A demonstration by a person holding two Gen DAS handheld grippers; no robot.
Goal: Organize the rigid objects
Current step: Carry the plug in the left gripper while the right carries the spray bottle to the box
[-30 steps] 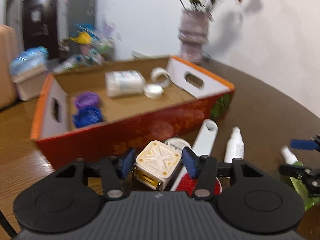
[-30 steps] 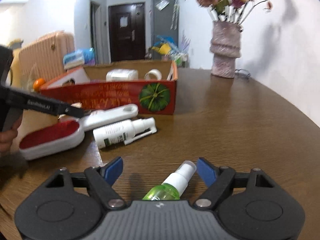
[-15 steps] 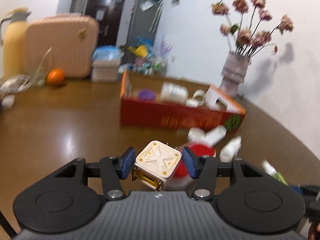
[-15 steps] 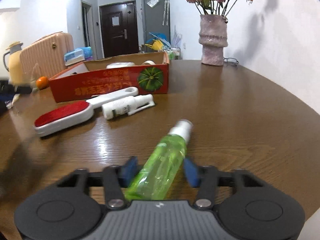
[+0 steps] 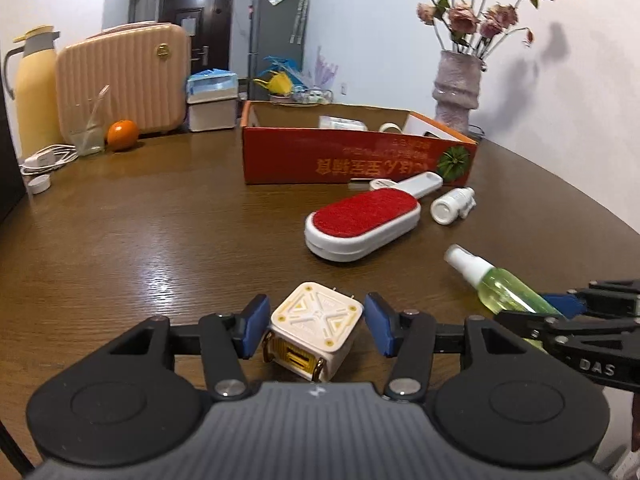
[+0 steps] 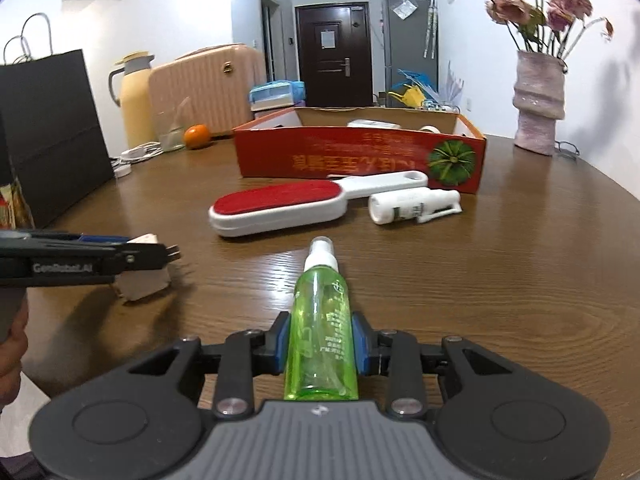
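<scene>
Green translucent spray bottle (image 6: 321,332) is now clamped in the right gripper (image 6: 320,346), which stood wide a second ago. The left gripper (image 5: 316,326), pulled back from the red cardboard box (image 5: 356,162), has loosened around the cream cube charger (image 5: 314,330) on the wooden surface (image 5: 160,232).

Ahead of the right gripper (image 6: 320,346), the lint brush (image 6: 280,206) and white bottle (image 6: 412,206) block the red box (image 6: 360,160). Bare table (image 6: 500,280) lies open to its right

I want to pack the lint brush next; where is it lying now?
In both wrist views the lint brush lies on the table, in front of the red cardboard box, with the white spray bottle beside its handle.
</scene>
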